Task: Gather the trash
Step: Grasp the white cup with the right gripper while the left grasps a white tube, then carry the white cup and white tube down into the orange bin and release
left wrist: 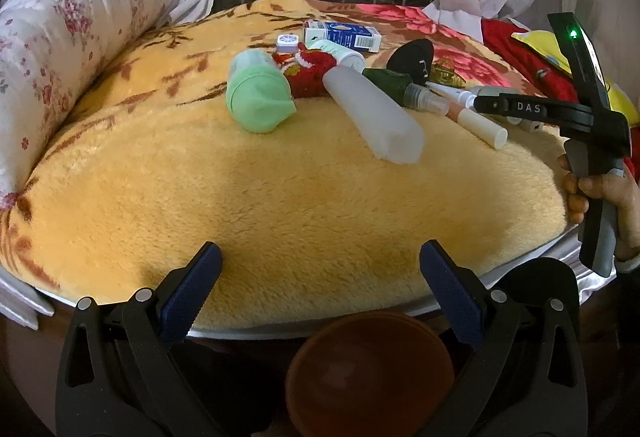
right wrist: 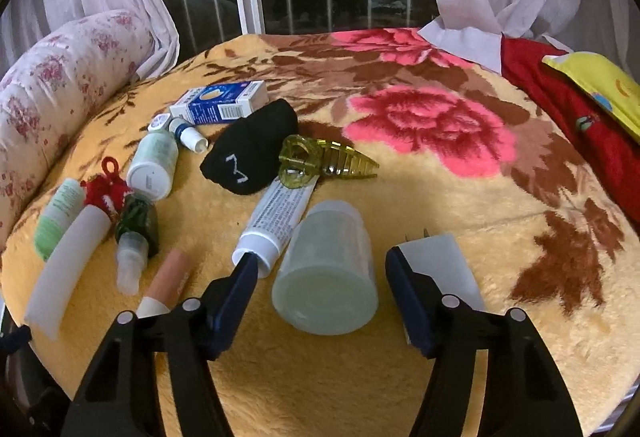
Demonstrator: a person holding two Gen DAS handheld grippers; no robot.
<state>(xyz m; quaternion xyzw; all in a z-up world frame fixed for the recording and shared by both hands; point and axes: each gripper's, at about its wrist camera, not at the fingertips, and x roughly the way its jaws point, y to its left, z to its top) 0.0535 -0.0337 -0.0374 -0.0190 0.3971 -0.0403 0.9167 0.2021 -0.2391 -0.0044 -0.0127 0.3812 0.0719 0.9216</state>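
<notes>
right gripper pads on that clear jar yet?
Apart. The right wrist view shows blanket on both sides between the jar and the right gripper fingers, with the jaws straddling it.

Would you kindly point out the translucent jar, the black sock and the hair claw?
translucent jar [right wrist: 326, 269], right wrist view, its side wall.
black sock [right wrist: 250, 145], right wrist view, mid fabric.
hair claw [right wrist: 320, 157], right wrist view, its toothed body.

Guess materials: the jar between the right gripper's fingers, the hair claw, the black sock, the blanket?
Jar: likely translucent frosted plastic, milky and matte.
Hair claw: clear olive-yellow hard plastic, glossy with light passing through.
Black sock: soft knit fabric with a white stitched mark.
Blanket: plush fleece, fuzzy visible pile, probably synthetic.
</notes>
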